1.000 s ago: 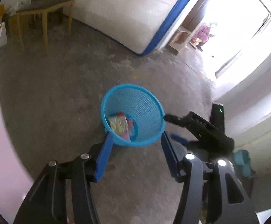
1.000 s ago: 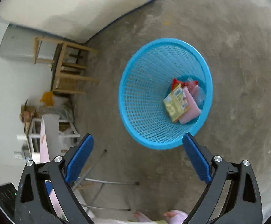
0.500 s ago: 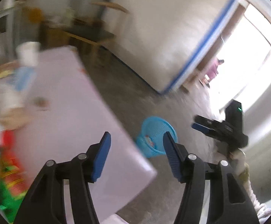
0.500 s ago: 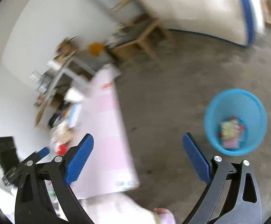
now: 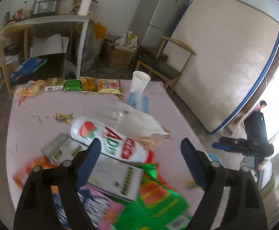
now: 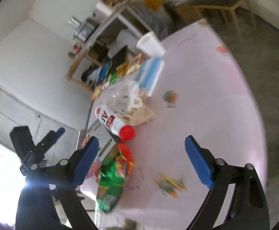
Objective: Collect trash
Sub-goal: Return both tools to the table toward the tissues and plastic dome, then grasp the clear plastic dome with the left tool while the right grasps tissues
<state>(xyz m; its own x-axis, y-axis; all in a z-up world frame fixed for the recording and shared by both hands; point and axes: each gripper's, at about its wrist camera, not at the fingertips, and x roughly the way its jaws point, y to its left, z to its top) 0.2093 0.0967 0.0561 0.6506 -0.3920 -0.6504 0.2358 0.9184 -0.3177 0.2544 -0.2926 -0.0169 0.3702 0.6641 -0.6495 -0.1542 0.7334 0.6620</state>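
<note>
A pink table (image 5: 43,111) fills the lower middle of the left wrist view. Behind it, at twelve o'clock, a grey refrigerator (image 5: 158,13) stands against the white wall. At two o'clock a pale mattress (image 5: 224,57) with blue piping leans upright, and a wooden chair (image 5: 164,65) with a dark seat stands between it and the table's far edge. At ten o'clock a white shelf unit (image 5: 59,19) carries a metal pot (image 5: 45,4) and jars on top. A cardboard box (image 5: 118,55) sits on the floor between shelf and chair. The right wrist view shows grey concrete floor (image 6: 273,80) at three o'clock.
</note>
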